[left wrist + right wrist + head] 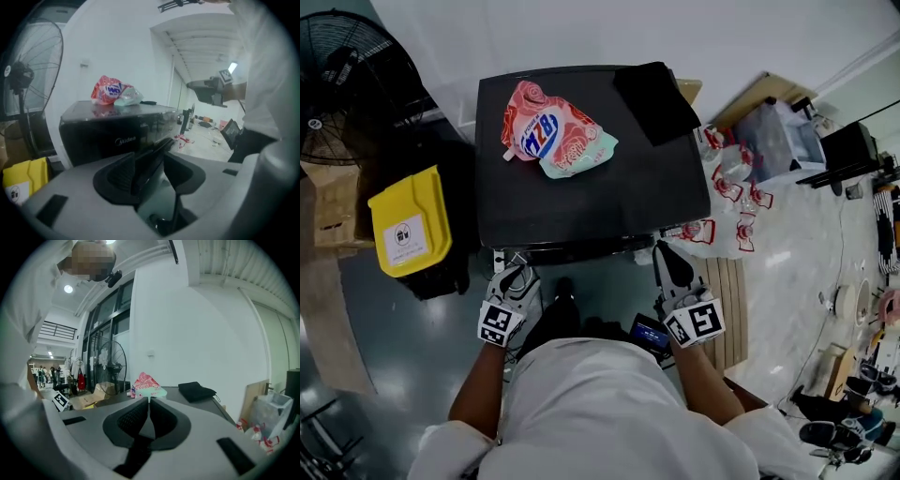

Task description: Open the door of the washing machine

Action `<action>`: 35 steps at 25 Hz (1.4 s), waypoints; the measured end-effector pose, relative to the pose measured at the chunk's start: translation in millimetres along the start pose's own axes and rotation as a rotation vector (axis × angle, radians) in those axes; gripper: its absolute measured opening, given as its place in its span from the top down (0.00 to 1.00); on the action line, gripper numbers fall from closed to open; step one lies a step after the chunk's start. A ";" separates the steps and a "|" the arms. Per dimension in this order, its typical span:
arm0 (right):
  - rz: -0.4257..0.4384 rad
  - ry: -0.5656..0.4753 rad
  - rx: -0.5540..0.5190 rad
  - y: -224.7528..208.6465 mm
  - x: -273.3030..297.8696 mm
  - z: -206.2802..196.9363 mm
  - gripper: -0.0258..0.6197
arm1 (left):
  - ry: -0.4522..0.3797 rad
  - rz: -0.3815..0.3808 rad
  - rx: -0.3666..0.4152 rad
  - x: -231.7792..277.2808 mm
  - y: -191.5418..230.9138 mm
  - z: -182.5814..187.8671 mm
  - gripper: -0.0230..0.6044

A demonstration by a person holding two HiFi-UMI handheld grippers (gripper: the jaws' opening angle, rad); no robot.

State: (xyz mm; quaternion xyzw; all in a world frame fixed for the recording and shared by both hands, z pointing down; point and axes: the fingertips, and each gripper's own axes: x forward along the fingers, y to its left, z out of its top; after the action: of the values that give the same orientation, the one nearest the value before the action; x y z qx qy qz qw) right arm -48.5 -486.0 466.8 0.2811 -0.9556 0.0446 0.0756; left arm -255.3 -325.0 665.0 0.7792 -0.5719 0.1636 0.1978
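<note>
Glossy grey-green floor (pixel 403 347) and a white wall (pixel 581 28) frame a boxy black top-loading washing machine (pixel 600 197). It stands straight ahead of both pairs of jaws, its near front edge just beyond their tips in the head view. The machine's flat top lies down and level. On it, past the jaws, rest a red, pink and teal soft detergent pouch (pixel 555 131) and, further right, a folded black cloth (pixel 656 98).

The left gripper (pixel 152 171) has its jaws released and standing well apart. The machine's dark front face, with its pale logo, rises just ahead of them. A dark slanted strip sits in the gap against the left pad, and I cannot tell what it is.

The right gripper (pixel 147 416) has its jaws clenched together with nothing between them. The pouch shows right over their tips and the cloth to their right.

A yellow plastic bin (pixel 408 225) and a black floor fan (pixel 347 84) stand off to the left of the left jaws.
</note>
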 end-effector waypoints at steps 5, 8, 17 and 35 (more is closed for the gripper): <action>-0.032 0.014 0.000 -0.4 25.2 -4.8 0.90 | 0.109 -0.077 -0.006 28.0 15.6 -49.3 0.65; -0.048 0.020 0.011 -1.5 34.9 -9.8 0.90 | 0.172 -0.109 0.000 44.0 19.4 -78.2 0.65; -0.019 0.080 0.013 -1.8 55.7 -44.9 0.90 | 0.306 -0.184 0.064 84.2 32.2 -137.1 0.63; -0.063 0.116 0.051 -10.8 48.4 -81.0 0.90 | 0.377 -0.258 0.162 112.4 22.2 -170.3 0.75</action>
State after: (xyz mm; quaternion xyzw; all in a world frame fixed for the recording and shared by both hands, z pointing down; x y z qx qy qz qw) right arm -73.1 -510.4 555.3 0.3097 -0.9390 0.0827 0.1249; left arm -248.5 -339.5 869.6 0.8147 -0.4058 0.3248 0.2570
